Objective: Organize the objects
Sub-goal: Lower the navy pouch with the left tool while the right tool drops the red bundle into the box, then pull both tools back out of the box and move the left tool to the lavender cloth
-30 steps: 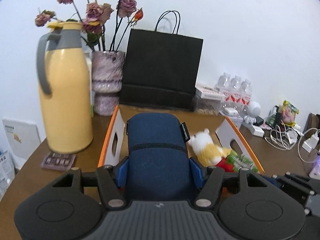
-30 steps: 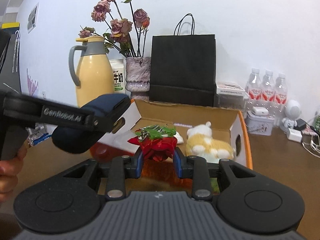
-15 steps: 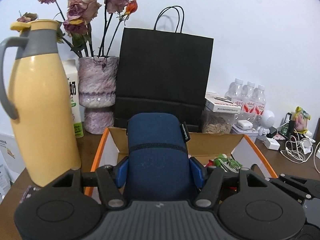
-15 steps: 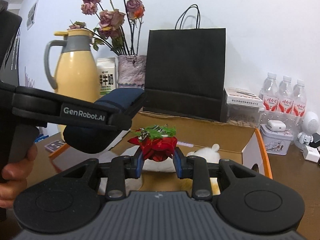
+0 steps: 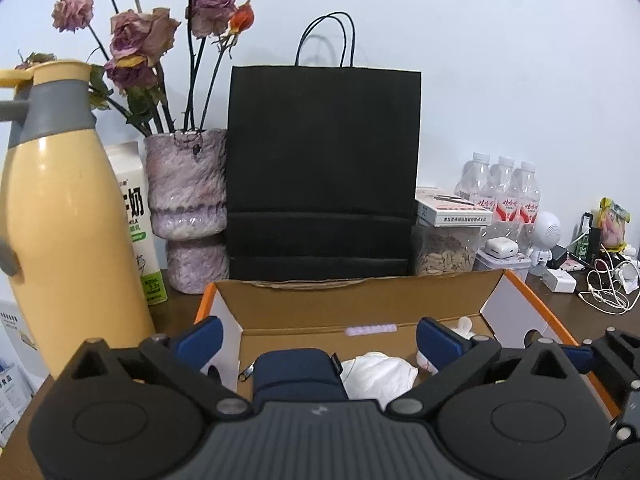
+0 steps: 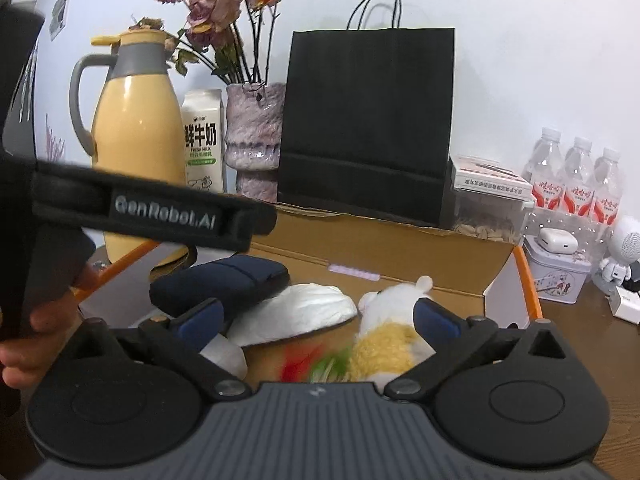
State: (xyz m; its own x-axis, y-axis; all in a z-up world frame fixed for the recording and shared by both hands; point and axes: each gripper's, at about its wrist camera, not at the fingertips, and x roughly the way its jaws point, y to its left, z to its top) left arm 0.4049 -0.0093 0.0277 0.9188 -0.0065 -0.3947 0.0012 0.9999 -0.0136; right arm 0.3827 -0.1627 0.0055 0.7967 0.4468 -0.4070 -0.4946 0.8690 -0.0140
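Observation:
An open cardboard box [image 5: 360,300] with orange edges lies under both grippers. My left gripper [image 5: 318,338] has its jaws opening wide; the navy zip pouch [image 5: 296,372] lies loose below them in the box, touching neither pad. My right gripper [image 6: 316,318] is opening too. A red and green trinket [image 6: 312,364], blurred, sits low between its jaws and free of the pads. In the box [image 6: 380,248] the pouch [image 6: 224,280] rests on a white bag [image 6: 304,308] beside a white and yellow plush [image 6: 390,320].
Behind the box stand a yellow thermos jug [image 5: 60,220], a milk carton [image 5: 136,224], a vase of dried roses [image 5: 188,200] and a black paper bag [image 5: 324,168]. To the right are a seed jar [image 5: 444,248], water bottles [image 5: 500,192] and cables [image 5: 608,284]. A hand [image 6: 36,344] holds the left tool.
Both grippers moved forward over the box, then both sets of jaws opened. The navy pouch dropped out of the left one and the red and green trinket out of the right.

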